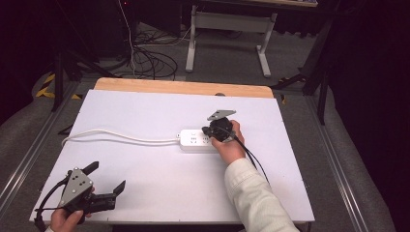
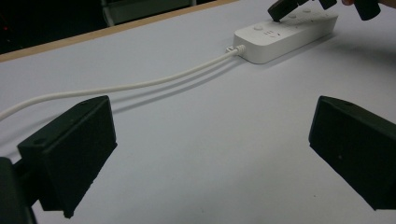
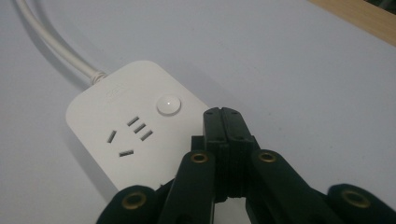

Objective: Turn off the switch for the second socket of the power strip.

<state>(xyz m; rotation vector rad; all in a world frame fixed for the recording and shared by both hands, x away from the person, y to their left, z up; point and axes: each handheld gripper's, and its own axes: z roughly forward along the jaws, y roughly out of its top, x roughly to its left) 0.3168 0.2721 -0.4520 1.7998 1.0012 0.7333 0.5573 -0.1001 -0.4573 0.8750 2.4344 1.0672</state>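
Right gripper jaws together over power strip, perhaps touching, left gripper spread apart

White power strip and white cord on a pale lilac-white table; both tools black.

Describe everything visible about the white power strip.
The power strip is a flat, rounded-cornered bar, apparently of white plastic, lying face up mid-table on the white table top. A round button sits near its cord end, beside slotted sockets. A white cord leaves one end and curves away across the table. The shut right gripper hovers over it near the button; contact cannot be told.
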